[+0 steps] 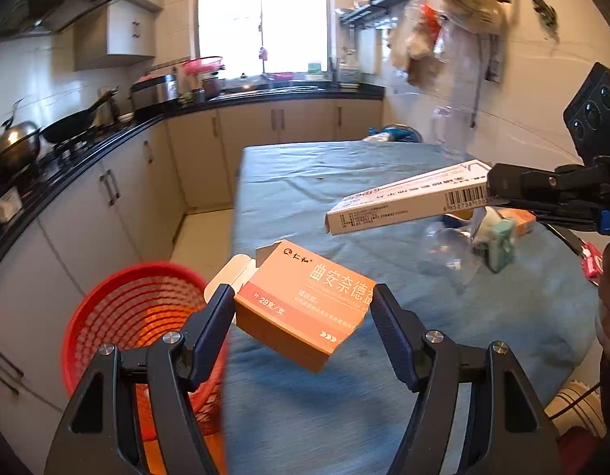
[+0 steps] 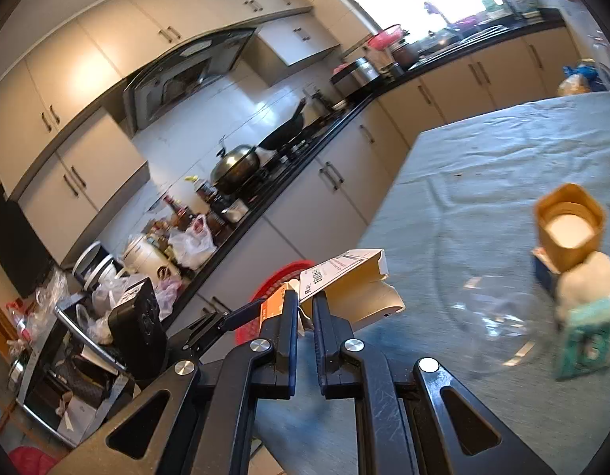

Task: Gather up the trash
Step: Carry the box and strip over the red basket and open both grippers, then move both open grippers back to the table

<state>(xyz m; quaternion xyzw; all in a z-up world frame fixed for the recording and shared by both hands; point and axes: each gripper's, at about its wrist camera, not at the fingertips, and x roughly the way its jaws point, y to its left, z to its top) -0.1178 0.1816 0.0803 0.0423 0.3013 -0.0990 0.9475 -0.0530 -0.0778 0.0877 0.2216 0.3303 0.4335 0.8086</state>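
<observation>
The orange medicine box (image 1: 305, 308) hangs in the air, pinched by its two ends between the fingers of the left gripper (image 1: 303, 304), tilted, with its white end flap open toward the red basket (image 1: 139, 316). It sits above the near edge of the table (image 1: 384, 415), just beside the basket's rim rather than over its mouth. The white carton (image 1: 408, 200) is likewise aloft — clamped at its barcode end by the right gripper (image 2: 305, 308), whose fingers stand nearly closed on the thin cardboard, its open end pointing toward the basket.

Judging from this, the step in hand is the carry: both pieces are lifted and on their way to the bin, neither yet dropped. The next move would call for swinging the left gripper further left until the orange box is clear over the basket's opening, then letting go — the right carton after it.

More trash lies on the blue cloth: a clear plastic cup (image 2: 491, 324), a teal packet (image 2: 586, 348) with white tissue on it, and a tan lid (image 2: 570, 225).
</observation>
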